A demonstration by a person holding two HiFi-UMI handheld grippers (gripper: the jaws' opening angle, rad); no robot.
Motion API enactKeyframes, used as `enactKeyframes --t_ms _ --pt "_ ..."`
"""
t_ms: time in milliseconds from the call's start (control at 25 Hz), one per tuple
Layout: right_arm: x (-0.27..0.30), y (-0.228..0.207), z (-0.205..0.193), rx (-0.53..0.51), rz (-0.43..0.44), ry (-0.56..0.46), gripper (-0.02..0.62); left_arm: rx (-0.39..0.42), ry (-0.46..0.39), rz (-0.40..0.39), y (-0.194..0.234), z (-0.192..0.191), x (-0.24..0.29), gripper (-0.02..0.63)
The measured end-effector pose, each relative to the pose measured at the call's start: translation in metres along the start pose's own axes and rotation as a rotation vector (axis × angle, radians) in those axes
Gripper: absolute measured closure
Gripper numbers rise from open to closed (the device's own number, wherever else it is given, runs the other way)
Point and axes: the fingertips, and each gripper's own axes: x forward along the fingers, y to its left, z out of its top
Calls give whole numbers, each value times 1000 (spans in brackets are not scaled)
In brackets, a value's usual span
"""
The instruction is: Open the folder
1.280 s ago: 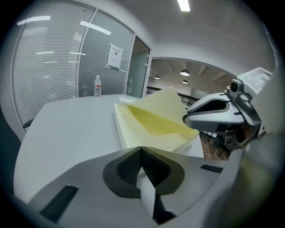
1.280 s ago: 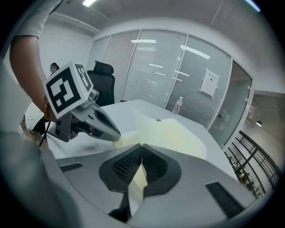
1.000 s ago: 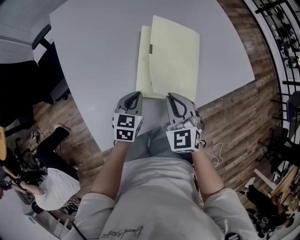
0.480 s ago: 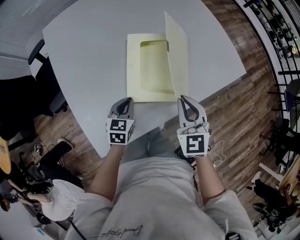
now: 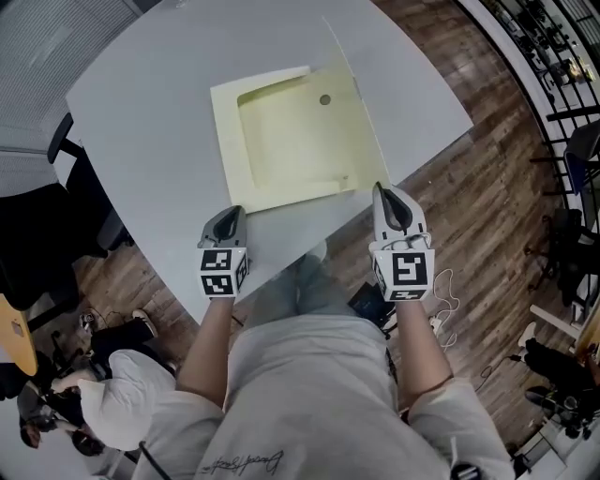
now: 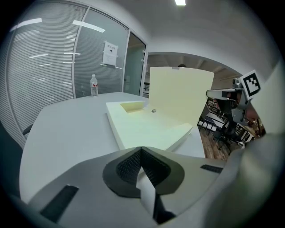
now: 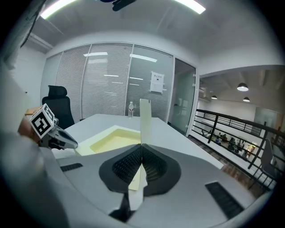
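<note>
Folder (image 5: 281,150) lay on table (image 5: 141,112), cover (image 7: 144,118) stood upright along its right edge, pinched in right gripper (image 5: 388,195). Left gripper (image 5: 228,220) closed, empty, at near left corner.

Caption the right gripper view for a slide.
Right gripper shut on the yellow folder cover, held upright over the table.

We see bright, even indoor light. In the right gripper view, ceiling strips (image 7: 189,5) shine overhead, slightly blown out. A lamp (image 6: 180,2) glares at the top of the left gripper view. The pale table (image 5: 159,122) carries only faint shadows and no hard glare. The folder (image 5: 291,131) shows a softer, darker patch inside, perhaps shade from its raised cover. Both gripper views bend strongly and fall to black at the corners, and the right claw (image 7: 141,144), close to the lens, looks soft. The head view is sharp in the middle and curves at its edges.
</note>
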Motion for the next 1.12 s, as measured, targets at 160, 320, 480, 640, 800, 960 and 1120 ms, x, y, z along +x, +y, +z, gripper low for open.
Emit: enactKeyframes --t_ms 160,320,480,640,800,960,1120 --pt "9 -15 -11 71 -6 19 571 -2 -3 16 1 0 0 597" --pt "22 -27 -17 124 7 30 571 -4 -4 46 1 0 0 597" --pt "33 -44 -21 207 11 35 571 -35 -7 75 7 2 1 597" --pt "42 -63 -34 286 4 58 571 -58 -6 99 16 0 0 597" --pt "53 -80 -51 358 -13 97 571 -85 -6 134 32 1 -2 597" --pt "62 -94 -80 464 -28 154 571 -109 -4 163 48 3 -6 597" --pt "68 -101 -114 563 -53 214 569 -120 3 168 58 3 -9 597"
